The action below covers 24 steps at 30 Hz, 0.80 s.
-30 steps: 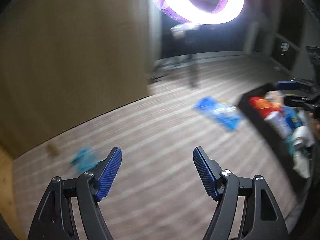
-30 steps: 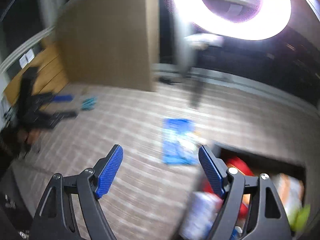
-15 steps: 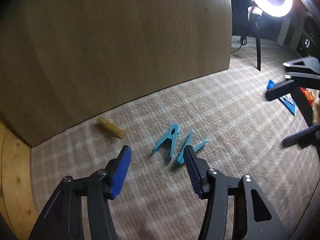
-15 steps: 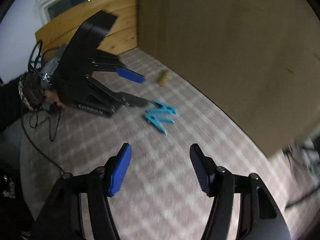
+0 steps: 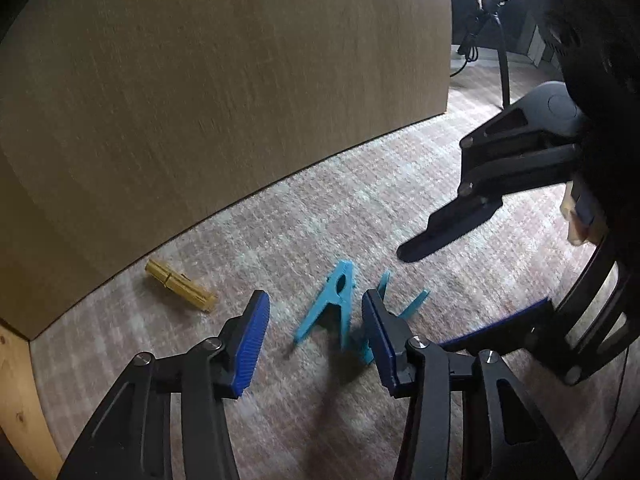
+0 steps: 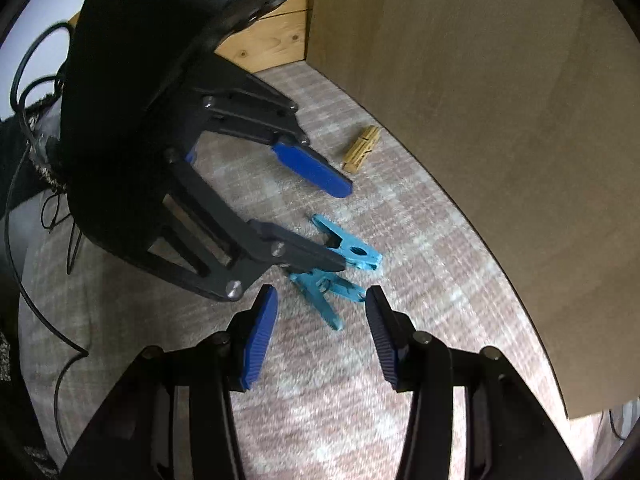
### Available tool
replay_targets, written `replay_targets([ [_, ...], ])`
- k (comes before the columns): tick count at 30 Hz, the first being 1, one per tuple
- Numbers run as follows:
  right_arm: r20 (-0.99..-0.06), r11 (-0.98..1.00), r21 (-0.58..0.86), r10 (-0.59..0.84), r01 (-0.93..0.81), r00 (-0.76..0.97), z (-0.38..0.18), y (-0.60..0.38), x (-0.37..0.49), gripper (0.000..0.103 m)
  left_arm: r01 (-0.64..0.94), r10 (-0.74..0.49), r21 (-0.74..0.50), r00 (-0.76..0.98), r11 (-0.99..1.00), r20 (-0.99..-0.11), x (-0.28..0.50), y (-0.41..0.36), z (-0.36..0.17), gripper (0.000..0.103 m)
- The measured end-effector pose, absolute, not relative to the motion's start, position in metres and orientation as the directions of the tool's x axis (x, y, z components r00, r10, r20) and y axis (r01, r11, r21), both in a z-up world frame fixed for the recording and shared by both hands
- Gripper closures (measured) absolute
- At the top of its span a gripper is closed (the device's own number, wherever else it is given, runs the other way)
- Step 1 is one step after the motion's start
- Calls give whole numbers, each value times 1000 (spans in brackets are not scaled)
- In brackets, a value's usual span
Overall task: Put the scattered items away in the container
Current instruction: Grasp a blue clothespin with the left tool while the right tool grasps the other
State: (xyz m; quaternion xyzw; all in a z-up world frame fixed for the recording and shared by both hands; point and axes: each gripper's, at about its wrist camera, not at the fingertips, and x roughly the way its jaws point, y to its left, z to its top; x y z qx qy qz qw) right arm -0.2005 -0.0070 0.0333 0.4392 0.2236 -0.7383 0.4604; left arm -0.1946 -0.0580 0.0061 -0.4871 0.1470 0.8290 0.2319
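Left tool [image 5: 314, 328]: wide, empty, over one blue clothespin [image 5: 332, 308].
Right tool [image 6: 320, 320]: wide, empty, over second blue clothespin [image 6: 326, 292].
Wooden clothespin [image 5: 180, 286]: on carpet [image 5: 280, 420], far left, beside board [image 5: 220, 80].

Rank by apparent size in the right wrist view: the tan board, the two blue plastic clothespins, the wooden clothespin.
1. Tan board, largest.
2. Two blue plastic clothespins, alike; unranked.
3. Wooden clothespin, smallest, though it lies farther away.

Left hand-held gripper [image 5: 316, 316] and right hand-held gripper [image 6: 322, 312] both gape, converging downward.
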Motion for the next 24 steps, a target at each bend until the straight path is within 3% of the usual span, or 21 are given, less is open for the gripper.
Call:
replay_targets([
  [8,-858,-470,96,-486,877,-167,20,-17,-208,59,-559,249,5,-377,-829,-892,-190,-53,0,69],
  [10,-856,-475,91,-486,875,-174,19,-17,-208,60,-560,247,2,-368,-829,-896,-188,-53,-1,77],
  [24,-860,-454,127,-494,882,-131,23,-2,-200,88,-586,252,5,-355,-810,-900,-172,-53,0,78],
])
